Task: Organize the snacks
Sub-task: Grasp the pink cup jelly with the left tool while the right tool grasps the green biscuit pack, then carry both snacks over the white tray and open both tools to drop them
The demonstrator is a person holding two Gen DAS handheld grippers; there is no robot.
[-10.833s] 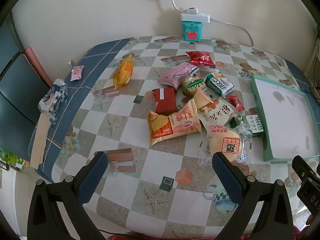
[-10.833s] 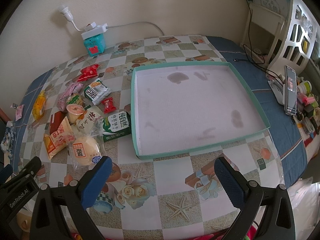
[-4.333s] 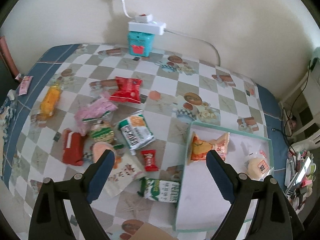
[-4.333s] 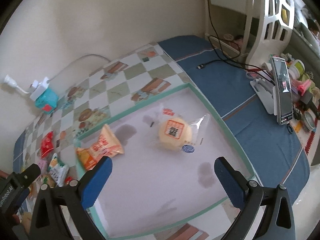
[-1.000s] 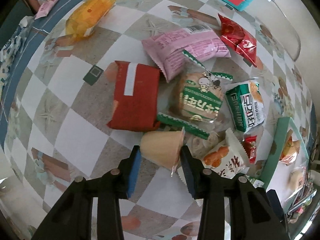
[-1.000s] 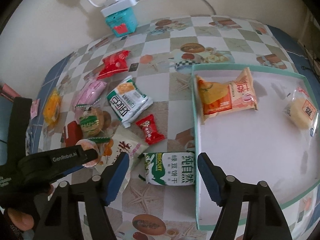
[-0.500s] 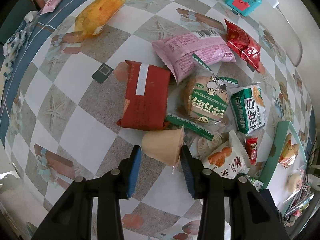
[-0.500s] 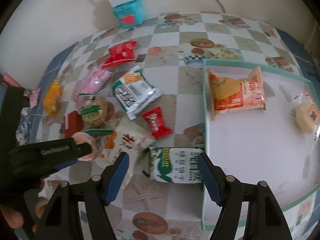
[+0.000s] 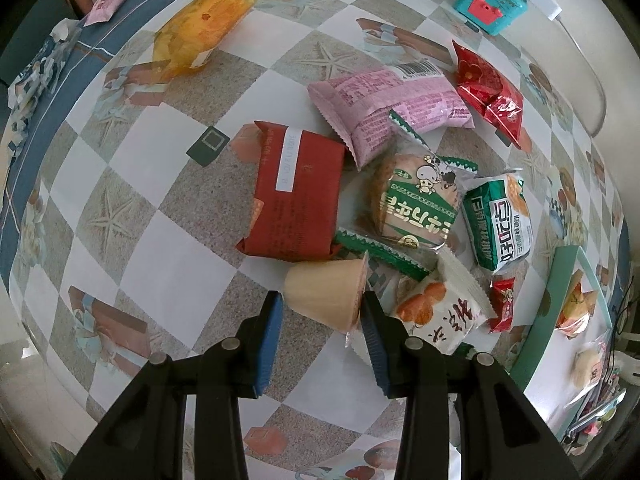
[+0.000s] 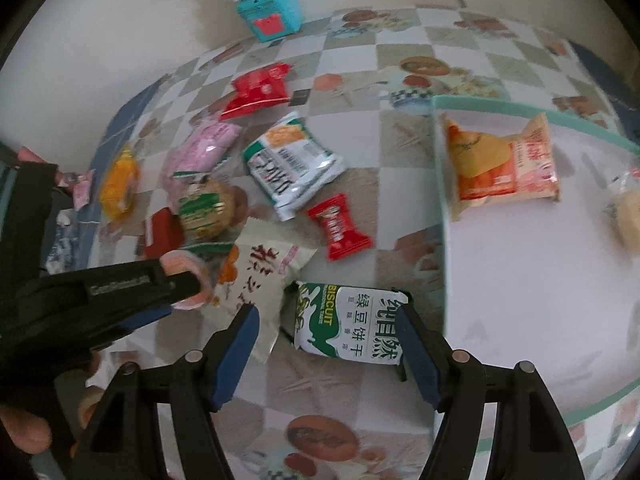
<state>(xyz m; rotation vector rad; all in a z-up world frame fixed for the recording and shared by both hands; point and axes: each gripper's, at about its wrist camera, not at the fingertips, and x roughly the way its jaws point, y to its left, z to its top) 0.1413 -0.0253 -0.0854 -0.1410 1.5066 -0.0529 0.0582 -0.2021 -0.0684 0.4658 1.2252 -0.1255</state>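
Note:
My left gripper [image 9: 322, 316] is shut on a peach jelly cup [image 9: 326, 294], held on its side just above the table. In the right wrist view the cup [image 10: 188, 270] shows behind the left gripper's arm. My right gripper [image 10: 330, 330] is open around a green-and-white biscuit pack [image 10: 350, 326] lying beside the teal tray [image 10: 440, 200]. The tray holds an orange snack bag [image 10: 500, 164] and a round bun [image 10: 628, 216].
Loose snacks lie on the checkered table: a red pack [image 9: 296, 188], a pink pack [image 9: 388, 104], a green cookie pack [image 9: 416, 204], a green-white bag [image 9: 500, 220], a small red candy [image 10: 338, 226], a white bag [image 10: 260, 276], a yellow bag [image 9: 204, 24]. A teal box [image 10: 272, 8] stands at the wall.
The left gripper has lifted the jelly cup slightly away from the pile. The right gripper has moved down and closer, so its fingers now flank the biscuit pack.

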